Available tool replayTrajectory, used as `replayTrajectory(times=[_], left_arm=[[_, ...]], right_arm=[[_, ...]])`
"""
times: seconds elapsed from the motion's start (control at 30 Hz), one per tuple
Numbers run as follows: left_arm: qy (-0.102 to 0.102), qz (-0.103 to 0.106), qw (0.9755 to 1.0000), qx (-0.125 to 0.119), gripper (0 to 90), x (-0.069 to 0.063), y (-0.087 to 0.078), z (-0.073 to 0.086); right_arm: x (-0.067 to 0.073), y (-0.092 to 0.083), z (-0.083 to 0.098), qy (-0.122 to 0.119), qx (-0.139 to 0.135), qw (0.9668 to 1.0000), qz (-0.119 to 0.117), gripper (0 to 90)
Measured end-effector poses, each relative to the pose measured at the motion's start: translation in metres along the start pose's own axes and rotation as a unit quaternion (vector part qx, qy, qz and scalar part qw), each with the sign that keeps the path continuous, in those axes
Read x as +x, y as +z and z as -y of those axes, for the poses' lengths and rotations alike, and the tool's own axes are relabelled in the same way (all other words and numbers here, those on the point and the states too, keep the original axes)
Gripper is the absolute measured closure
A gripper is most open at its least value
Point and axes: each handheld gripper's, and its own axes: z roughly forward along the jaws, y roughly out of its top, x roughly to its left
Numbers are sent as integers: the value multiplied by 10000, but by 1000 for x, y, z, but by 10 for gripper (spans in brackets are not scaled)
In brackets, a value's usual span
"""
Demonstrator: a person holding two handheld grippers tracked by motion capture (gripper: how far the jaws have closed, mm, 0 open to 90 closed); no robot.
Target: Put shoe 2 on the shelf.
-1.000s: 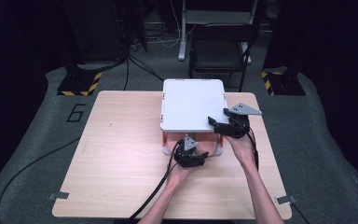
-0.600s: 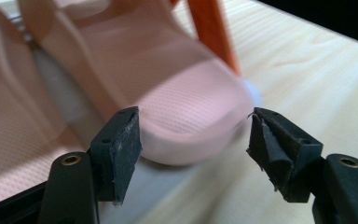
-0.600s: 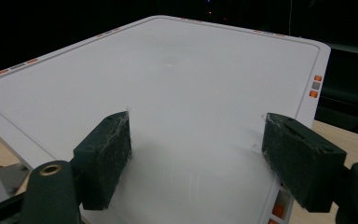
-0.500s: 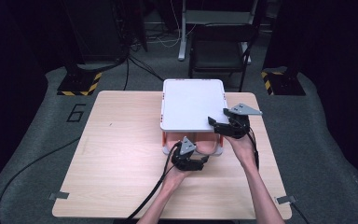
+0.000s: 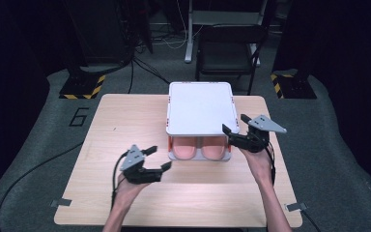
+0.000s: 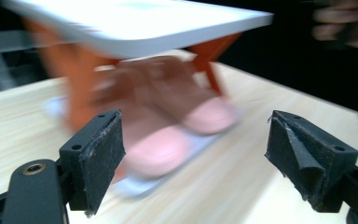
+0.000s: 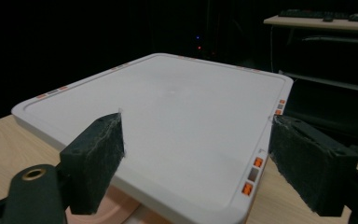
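A white shelf rack on orange legs stands at the table's far middle. A pair of pink slippers lies on its lower shelf. My left gripper hovers left of the rack's front, apart from it. Its jaws have just been opening and are open, with nothing between them. In the left gripper view the left gripper faces the blurred slippers under the white top. My right gripper is at the top's front right corner. Its jaws have just been opening. The right gripper is open, and the white top lies ahead of its pads.
The wooden table has bare room left of the rack and along its front. A black chair and a stand with striped feet are on the floor beyond the far edge. Cables trail from both grippers toward the person.
My left gripper has drawn back from the rack's front, leftward and toward the person, and its jaws stand wider. The right gripper stays by the corner, its jaws spread wider.
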Motion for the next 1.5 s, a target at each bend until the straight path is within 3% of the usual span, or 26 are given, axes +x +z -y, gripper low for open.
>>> replayTrajectory(times=[0.07, 0.13, 0.17, 0.2, 0.23, 0.3, 0.33, 0.37, 0.4, 0.43, 0.53, 0.63, 0.73, 0.83, 1.13, 1.3, 1.5], left_arm=[[1, -405, 9992, 18, 186, 24, -25, 10], [-14, -485, 9988, 44, 184, 30, -31, 13], [-111, -745, 9972, 34, 182, 45, -46, 21], [-111, -745, 9972, 34, 181, 45, -46, 21], [-261, -932, 9953, -19, 181, 58, -59, 29], [-376, -1085, 9934, 10, 176, 71, -71, 36], [-376, -1085, 9934, 10, 174, 71, -71, 36], [-518, -1185, 9916, -60, 168, 79, -77, 42], [-518, -1185, 9916, -60, 167, 79, -77, 42], [-566, -1262, 9904, -57, 167, 84, -82, 48], [-596, -1328, 9894, -22, 167, 87, -85, 53], [-497, -1357, 9895, 82, 167, 86, -85, 56], [-478, -1363, 9895, 81, 167, 84, -84, 59], [-451, -1347, 9895, 251, 167, 81, -81, 64], [-518, -1350, 9893, 188, 168, 81, -82, 65], [-671, -1401, 9878, 119, 168, 83, -85, 69], [-711, -1431, 9870, 162, 168, 84, -86, 70]], right_arm=[[3, -20, 7, 66, -169, 9998, 88, 170], [4, -32, 18, 54, -197, 9997, 168, 166], [5, -39, 26, 50, -199, 9995, 242, 165], [4, -43, 32, 74, -187, 9994, 270, 165], [4, -48, 41, 118, -175, 9992, 331, 163], [4, -54, 54, 208, -177, 9992, 307, 162], [4, -54, 54, 208, -177, 9992, 307, 162], [4, -60, 68, 268, -161, 9992, 258, 161], [4, -60, 68, 268, -161, 9992, 258, 161], [5, -63, 80, 262, -149, 9993, 236, 155], [7, -65, 96, 252, -98, 9993, 255, 157], [7, -67, 109, 279, -165, 9991, 280, 160], [7, -67, 115, 240, -186, 9992, 264, 159], [9, -68, 121, 219, -145, 9992, 305, 159], [10, -69, 125, 245, -77, 9992, 314, 160], [8, -69, 127, 198, -81, 9991, 373, 170], [7, -69, 129, 242, -51, 9990, 381, 171]])
